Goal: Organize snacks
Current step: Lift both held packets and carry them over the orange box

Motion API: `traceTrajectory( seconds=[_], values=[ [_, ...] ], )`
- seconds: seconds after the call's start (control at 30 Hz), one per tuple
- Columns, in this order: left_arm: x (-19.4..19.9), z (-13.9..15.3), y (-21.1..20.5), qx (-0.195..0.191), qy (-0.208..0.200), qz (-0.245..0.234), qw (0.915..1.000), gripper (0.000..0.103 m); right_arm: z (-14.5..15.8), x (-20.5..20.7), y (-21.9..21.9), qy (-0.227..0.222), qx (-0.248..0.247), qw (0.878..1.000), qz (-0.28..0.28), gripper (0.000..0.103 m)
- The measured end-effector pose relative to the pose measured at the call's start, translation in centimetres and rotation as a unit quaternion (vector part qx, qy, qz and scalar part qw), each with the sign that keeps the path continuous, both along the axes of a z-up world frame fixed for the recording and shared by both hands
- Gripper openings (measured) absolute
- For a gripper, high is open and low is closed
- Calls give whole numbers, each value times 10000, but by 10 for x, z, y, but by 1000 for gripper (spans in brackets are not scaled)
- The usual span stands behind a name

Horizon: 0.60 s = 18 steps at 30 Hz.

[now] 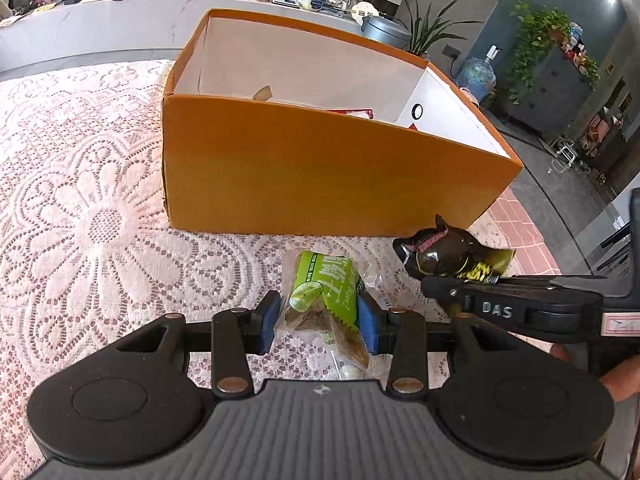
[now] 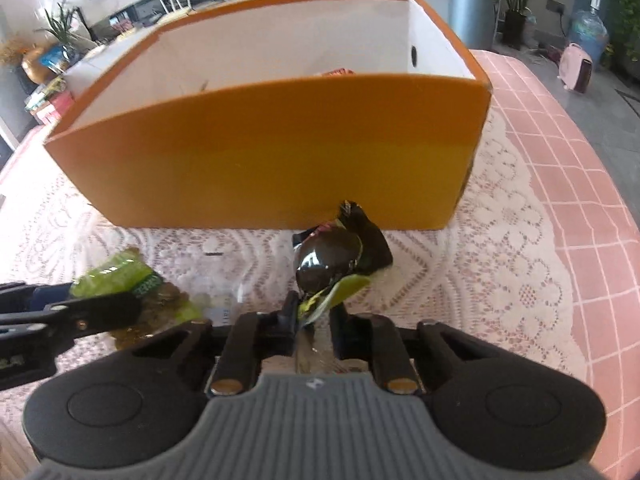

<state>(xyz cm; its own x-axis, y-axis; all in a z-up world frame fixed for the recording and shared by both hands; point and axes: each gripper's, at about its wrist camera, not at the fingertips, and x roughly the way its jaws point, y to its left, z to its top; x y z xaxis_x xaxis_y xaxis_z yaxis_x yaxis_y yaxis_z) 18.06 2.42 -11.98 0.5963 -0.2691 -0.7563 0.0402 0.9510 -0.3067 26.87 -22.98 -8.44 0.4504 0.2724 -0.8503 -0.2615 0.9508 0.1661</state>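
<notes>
Clamped with the left hand-held gripper [image 1: 320,312] on the green snack packet [image 1: 324,284], blue pads [image 1: 268,316] pressing both of its sides. Taken across the plump middle, probably so that the soft wrapper keeps from slipping out. Low over the lace cloth [image 1: 80,200] of the desk; cannot tell whether resting on it or just clear of it.

Closed with the right hand-held gripper [image 2: 316,316] on the dark snack packet [image 2: 332,256], nipping only the yellow-green flap at its near end. Likely gripped by that flat tail because the round, glossy body offers nothing for narrow jaws to hold. Rounded body pointing away, toward the orange box [image 1: 320,176], just in front of its near wall without touching it.

Both packets side by side, near each other but apart, toward the right edge of the desk, the green one further from that edge.

Set further back on the desk, lid off and open side up, so as to take snacks dropped in from above. Near wall tall enough to hide most of the inside; only a red wrapper [image 1: 356,112] and a pale scrap showing over the rim, apparently sorted already.

Judged as a double pick-up, one snack in each hand. Next, probably: lift both high enough to clear the near wall, carry over the rim, then release inside. Worth minding: a thin flap may tear or slide free under the swinging weight.
</notes>
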Motion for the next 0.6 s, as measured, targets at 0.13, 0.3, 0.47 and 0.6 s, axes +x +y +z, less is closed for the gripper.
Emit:
traceTrajectory(
  seconds=[0.13,0.3,0.47,0.6],
  values=[
    [-1,0,1,10,-8,15,10000,46,11,-9,0,-271,171,9995,79,0],
    [-3,1,1,41,-30,20,10000,46,22,-17,-3,-547,379,9977,120,0],
    [-5,1,0,77,-77,-6,9999,46,28,-26,-7,-648,642,9957,132,0],
    [-9,4,0,46,-131,-15,9999,46,31,-29,-4,-709,676,9951,139,0]
  ],
)
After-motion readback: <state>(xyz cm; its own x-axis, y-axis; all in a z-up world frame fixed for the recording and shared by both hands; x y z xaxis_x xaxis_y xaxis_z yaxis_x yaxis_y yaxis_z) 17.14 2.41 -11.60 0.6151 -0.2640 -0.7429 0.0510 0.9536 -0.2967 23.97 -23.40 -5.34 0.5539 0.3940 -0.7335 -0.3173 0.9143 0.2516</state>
